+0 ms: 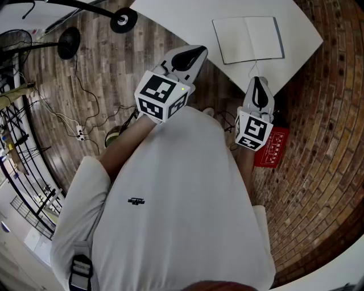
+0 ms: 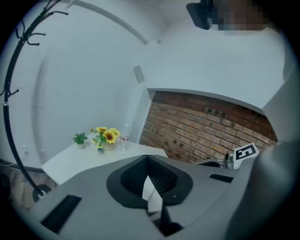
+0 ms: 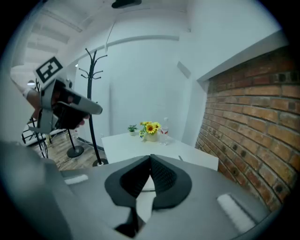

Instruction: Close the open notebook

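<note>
Notebook (image 1: pixel 248 38), open and flat with both blank pages up, lies on the white table (image 1: pixel 170 17) at about one o'clock from the person (image 1: pixel 182 199), close to the table's near corner. Nothing touches it.

The right gripper (image 1: pixel 257 80) hangs just off the table edge at the notebook's six o'clock, nose tipped slightly down. In its own view the jaws are pressed together at the tips (image 3: pixel 151 158) with nothing between them. Past them stands a bunch of sunflowers (image 3: pixel 150 127) on the far end of the table, with a coat stand (image 3: pixel 91 93) at ten o'clock and a brick wall (image 3: pixel 253 122) at three.

The left gripper (image 1: pixel 199 52) is held at the notebook's eight o'clock, over the wooden floor (image 1: pixel 96 74) beside the table edge. Its jaws also meet at the tips (image 2: pixel 149 161), empty. A red printed sheet (image 1: pixel 272 146) lies on the floor by the right gripper's marker cube.
</note>
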Available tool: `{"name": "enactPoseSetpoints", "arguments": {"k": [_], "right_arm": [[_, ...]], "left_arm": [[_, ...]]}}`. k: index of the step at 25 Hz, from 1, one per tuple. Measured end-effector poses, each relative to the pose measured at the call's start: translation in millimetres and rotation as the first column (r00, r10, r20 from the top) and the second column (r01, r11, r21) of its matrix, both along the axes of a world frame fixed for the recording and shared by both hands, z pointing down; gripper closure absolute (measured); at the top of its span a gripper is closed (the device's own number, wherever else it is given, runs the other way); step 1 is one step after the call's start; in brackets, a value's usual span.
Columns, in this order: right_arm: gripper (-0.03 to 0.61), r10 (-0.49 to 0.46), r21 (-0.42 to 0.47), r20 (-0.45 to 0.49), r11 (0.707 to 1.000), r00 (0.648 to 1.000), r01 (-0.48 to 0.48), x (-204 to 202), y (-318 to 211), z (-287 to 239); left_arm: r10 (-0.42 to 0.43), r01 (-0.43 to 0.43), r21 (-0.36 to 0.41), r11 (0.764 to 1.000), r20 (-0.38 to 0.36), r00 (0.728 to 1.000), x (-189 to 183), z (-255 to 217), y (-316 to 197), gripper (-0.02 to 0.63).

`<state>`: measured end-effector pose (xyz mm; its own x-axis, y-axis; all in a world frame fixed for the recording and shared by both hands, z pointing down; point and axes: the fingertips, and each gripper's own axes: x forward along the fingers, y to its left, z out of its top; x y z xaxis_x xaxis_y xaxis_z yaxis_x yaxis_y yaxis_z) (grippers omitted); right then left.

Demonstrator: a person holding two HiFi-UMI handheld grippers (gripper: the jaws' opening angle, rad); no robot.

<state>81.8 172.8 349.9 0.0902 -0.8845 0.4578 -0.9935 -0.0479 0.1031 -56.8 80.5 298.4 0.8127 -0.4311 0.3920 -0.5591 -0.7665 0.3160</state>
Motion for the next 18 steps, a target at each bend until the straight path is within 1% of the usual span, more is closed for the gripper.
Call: {"name": "enactPoseSetpoints", "arguments": {"k": [4, 7, 9, 12, 18], "right_arm": [[0.565, -0.058, 0.058, 0.024, 0.997, 0.998, 0.057, 26.7, 87.5, -21.9], [0.565, -0.072, 0.079, 0.055, 0.995, 0.996, 0.067, 41.1, 149.9, -27.7], [0.565, -0.074, 0.089, 0.057, 0.994, 0.996, 0.069, 46.7, 181.0, -34.7], [0.565, -0.093, 0.122, 0.066, 0.989, 0.993, 0.084, 49.2, 209.1, -48.1], [0.565, -0.099, 0.146, 0.132, 0.986, 0.986, 0.079, 46.9, 233.7, -53.3]], "left_arm": [[0.032, -0.032, 0.000, 0.999, -0.021, 0.999, 50.5, 1.0, 96.5, 0.604], [0.090, -0.090, 0.002, 0.996, -0.039, 0.995, 90.5, -2.0, 167.0, 0.604], [0.127, -0.126, 0.009, 0.992, -0.051, 0.991, 107.9, -6.7, 204.3, 0.604], [0.160, -0.159, 0.033, 0.987, -0.048, 0.986, 119.6, -11.4, 239.4, 0.604], [0.145, -0.144, 0.038, 0.989, -0.029, 0.989, 118.0, -13.9, 263.5, 0.604]]}}
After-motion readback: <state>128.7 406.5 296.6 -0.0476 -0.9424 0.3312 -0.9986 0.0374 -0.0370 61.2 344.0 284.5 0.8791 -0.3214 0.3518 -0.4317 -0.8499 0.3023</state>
